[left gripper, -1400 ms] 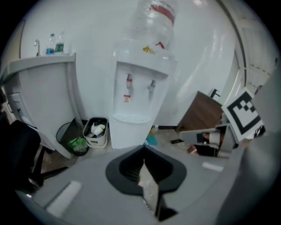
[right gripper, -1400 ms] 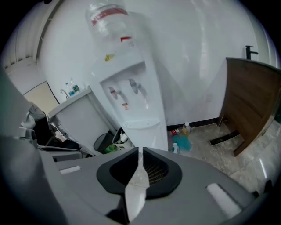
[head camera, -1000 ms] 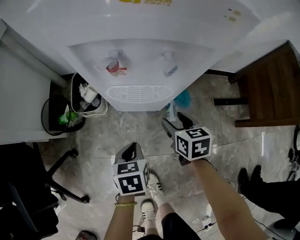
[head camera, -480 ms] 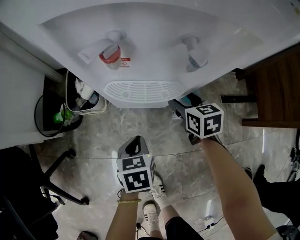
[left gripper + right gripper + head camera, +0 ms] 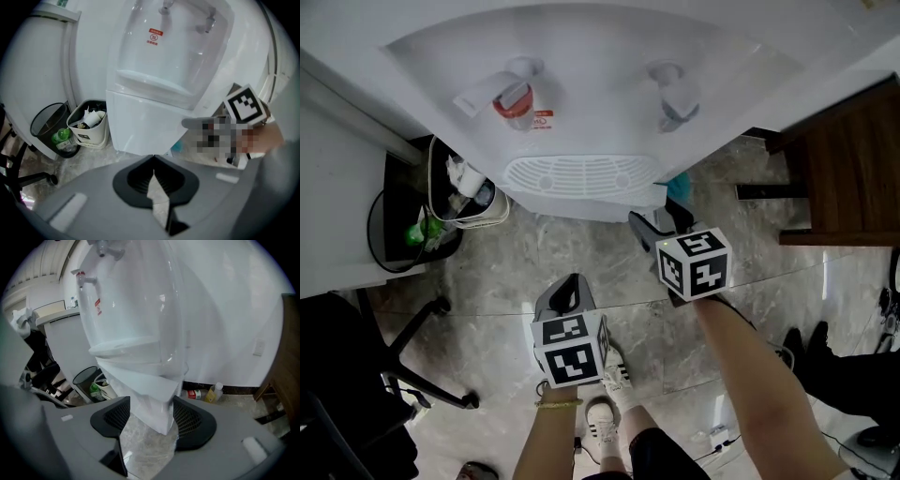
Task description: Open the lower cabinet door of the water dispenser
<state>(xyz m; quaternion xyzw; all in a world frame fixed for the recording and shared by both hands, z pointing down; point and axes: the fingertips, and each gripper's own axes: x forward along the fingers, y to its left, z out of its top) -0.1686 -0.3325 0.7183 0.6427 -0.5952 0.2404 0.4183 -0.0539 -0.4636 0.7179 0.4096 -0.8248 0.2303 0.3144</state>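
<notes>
Left gripper (image 5: 571, 281) is closed: in the left gripper view the tips (image 5: 153, 157) meet with nothing between them. It hangs over the marble floor (image 5: 534, 262) in front of the dispenser (image 5: 581, 56), well apart from it and pointing down toward its base.

My right gripper (image 5: 658, 221) has its jaws wide apart and closing. It sits at the dispenser's front right corner, just under the right end of the drip grille (image 5: 581, 175). In the right gripper view the gap (image 5: 151, 414) frames the lower cabinet's corner edge (image 5: 152, 394), but the pads aren't pressing on it, so nothing is held.

The lower door (image 5: 143, 124) is the white face below the tray. It looks shut, and the head view hides it under the overhang.

Red tap (image 5: 514, 98) is on the left, the other tap (image 5: 673, 98) on the right. A white bin (image 5: 473, 202) full of trash stands just beside the dispenser's left side, with a black bin (image 5: 405, 234) next to it. Bottles (image 5: 213, 393) stand along the wall behind. Wooden furniture (image 5: 848, 178) is off to the right.
</notes>
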